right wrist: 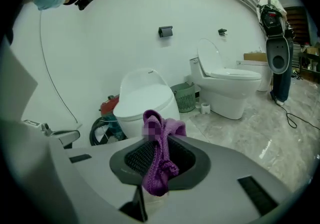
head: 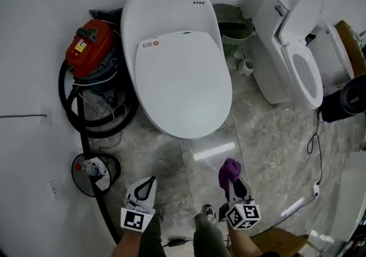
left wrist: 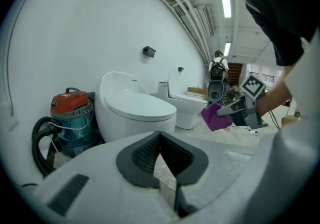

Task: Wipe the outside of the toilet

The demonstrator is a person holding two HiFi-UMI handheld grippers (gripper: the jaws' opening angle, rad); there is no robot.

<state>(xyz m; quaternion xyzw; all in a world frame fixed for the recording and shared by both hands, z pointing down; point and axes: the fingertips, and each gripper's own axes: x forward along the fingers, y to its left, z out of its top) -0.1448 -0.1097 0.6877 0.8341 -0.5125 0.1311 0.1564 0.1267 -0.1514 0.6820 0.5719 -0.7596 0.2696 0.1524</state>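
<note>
Closed-lid white toilet (head: pixel 177 61) sits top centre in the head view, back against the wall, on the marble floor (head: pixel 269 135). The task's toilet is well ahead of both grippers, and neither touches it. A second toilet (head: pixel 297 50) stands to its right with the lid up. A red-topped vacuum cleaner (head: pixel 91 50) is just beside the first toilet's left flank, and its black hose (head: pixel 71 107) loops on the floor below it. A green basket (head: pixel 234 24) is wedged between the two toilets at the wall.

Left gripper (head: pixel 151 180) is low in frame, pointing toward the toilet. Its jaws are clenched tip to tip with nothing between them. Right gripper (head: pixel 231 181) is beside it, also aimed at the toilet, clamped on a purple cloth (head: pixel 230 169). The cloth bunches above the jaw tips and hangs down between the pads. A small white cup (head: pixel 246 67) stands on the floor below the basket.
</note>
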